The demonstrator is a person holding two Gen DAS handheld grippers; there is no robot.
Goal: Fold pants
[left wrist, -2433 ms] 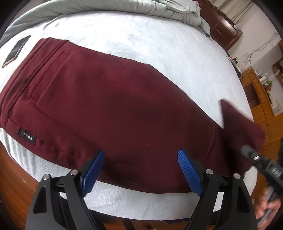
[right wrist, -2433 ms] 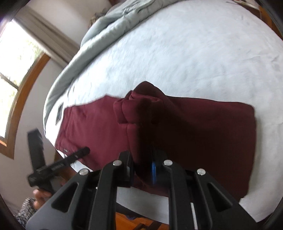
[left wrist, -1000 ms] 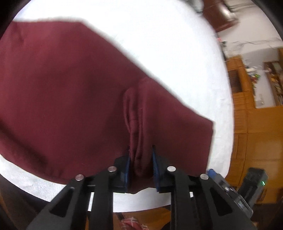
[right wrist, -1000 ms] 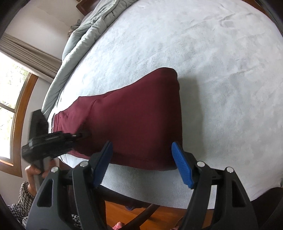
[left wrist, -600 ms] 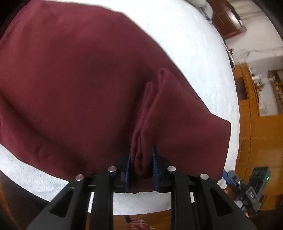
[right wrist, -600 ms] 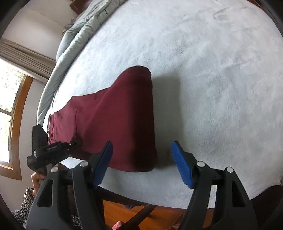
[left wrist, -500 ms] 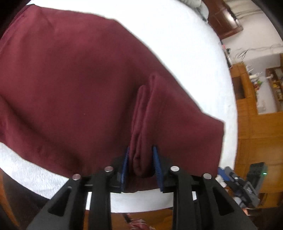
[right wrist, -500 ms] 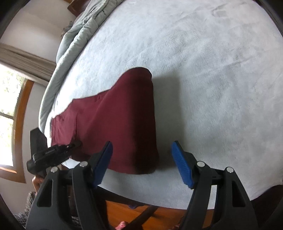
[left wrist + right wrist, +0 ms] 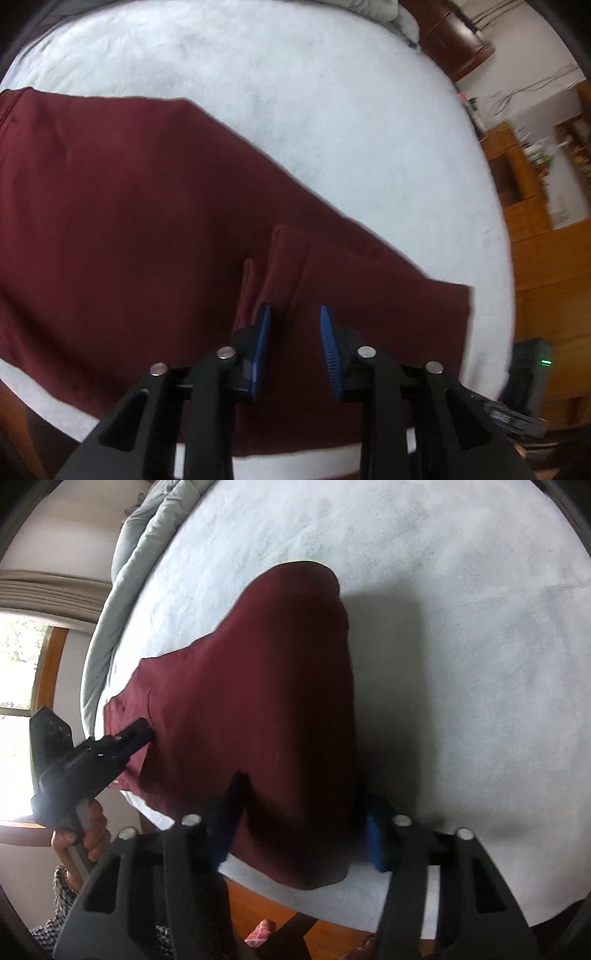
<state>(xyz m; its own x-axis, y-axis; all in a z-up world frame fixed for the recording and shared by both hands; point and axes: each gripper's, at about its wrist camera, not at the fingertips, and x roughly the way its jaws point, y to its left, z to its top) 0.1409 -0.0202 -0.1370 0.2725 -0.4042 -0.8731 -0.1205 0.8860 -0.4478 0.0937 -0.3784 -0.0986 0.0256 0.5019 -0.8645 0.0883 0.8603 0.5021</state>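
Observation:
The maroon pants point(image 9: 147, 206) lie on the white bed, with the leg end folded back over the upper part; a raised ridge of cloth point(image 9: 284, 258) marks the hem. My left gripper point(image 9: 293, 332) is open just over that ridge, its blue pads apart and holding nothing. In the right wrist view the pants point(image 9: 266, 686) form a doubled slab with the fold at the right. My right gripper point(image 9: 303, 834) is open, low over the near edge at the fold. The left gripper also shows in the right wrist view point(image 9: 136, 734).
A grey duvet point(image 9: 147, 528) is bunched along the far side of the white bed point(image 9: 480, 664). Wooden cabinets point(image 9: 535, 221) stand beyond the bed's right side. The bed's near edge drops to a wooden floor point(image 9: 295, 915).
My left gripper has opened and let go of the pinched cloth, which now lies folded on the pants. My right gripper, open, has moved down closer to the fold's near edge.

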